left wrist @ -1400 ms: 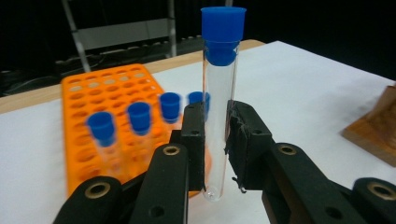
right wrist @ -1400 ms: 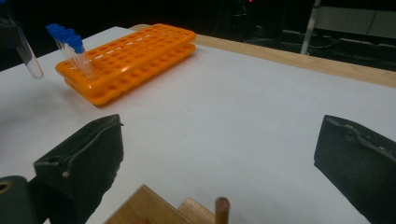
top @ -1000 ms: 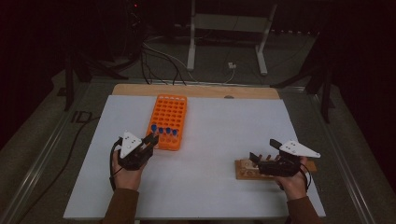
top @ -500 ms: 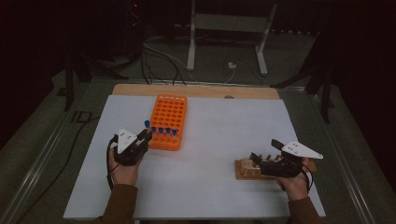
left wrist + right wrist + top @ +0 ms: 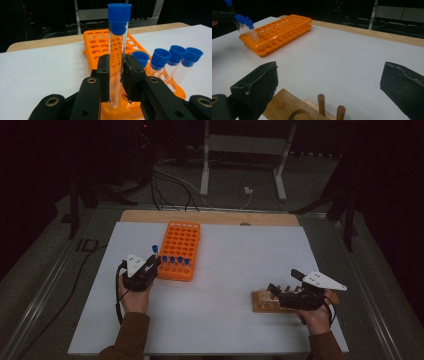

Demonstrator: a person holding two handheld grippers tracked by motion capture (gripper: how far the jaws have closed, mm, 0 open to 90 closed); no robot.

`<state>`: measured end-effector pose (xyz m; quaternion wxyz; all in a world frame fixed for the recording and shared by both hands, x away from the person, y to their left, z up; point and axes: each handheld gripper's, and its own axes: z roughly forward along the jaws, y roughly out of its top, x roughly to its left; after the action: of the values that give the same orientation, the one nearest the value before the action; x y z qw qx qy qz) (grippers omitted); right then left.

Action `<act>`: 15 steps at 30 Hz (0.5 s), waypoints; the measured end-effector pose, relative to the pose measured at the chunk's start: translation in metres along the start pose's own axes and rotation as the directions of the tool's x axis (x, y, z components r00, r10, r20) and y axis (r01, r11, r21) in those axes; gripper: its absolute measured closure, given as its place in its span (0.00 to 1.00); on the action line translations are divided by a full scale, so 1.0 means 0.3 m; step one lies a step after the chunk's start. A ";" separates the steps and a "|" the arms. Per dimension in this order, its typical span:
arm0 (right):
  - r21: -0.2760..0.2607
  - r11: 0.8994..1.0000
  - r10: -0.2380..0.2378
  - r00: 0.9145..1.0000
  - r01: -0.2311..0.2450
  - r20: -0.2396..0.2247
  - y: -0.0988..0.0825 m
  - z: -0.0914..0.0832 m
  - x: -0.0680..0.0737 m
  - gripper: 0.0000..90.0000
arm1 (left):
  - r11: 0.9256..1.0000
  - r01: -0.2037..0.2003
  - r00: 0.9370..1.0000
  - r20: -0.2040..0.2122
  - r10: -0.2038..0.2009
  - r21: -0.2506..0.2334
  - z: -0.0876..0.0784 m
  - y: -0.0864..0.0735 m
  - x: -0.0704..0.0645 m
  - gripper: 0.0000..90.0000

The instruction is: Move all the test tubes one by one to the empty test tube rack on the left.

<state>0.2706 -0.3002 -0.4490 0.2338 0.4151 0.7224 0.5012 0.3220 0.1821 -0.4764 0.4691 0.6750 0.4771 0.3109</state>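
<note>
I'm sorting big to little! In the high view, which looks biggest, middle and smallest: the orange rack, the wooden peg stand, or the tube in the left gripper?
1. Orange test tube rack
2. Wooden peg stand
3. Blue-capped test tube, held in the left gripper

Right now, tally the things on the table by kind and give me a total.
Blue-capped test tubes: 5, one held in the left hand-held gripper, four in the rack
Orange tube rack: 1
Wooden peg stand: 1
Total: 7
</note>
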 end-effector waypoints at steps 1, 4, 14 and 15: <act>0.000 1.000 -0.001 1.000 0.001 0.000 0.000 0.000 0.000 0.02 | 1.000 -0.002 1.000 -0.001 0.002 0.006 0.004 -0.001 0.000 0.86; 0.001 1.000 -0.002 1.000 0.002 -0.002 -0.001 0.001 0.001 0.02 | 0.999 -0.010 1.000 -0.001 0.011 0.031 0.018 -0.010 0.000 0.86; 0.005 1.000 -0.003 1.000 0.003 -0.004 -0.003 0.000 0.005 0.02 | 0.990 -0.047 0.999 -0.003 0.048 0.132 0.043 -0.046 -0.002 0.86; 0.005 1.000 -0.003 1.000 0.003 -0.004 -0.003 0.000 0.005 0.02 | 0.990 -0.042 0.999 -0.002 0.043 0.134 0.043 -0.046 0.000 0.86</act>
<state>0.2693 -0.2991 -0.4498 0.2321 0.4135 0.7248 0.4997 0.3282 0.1792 -0.4939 0.4149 0.7141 0.4836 0.2898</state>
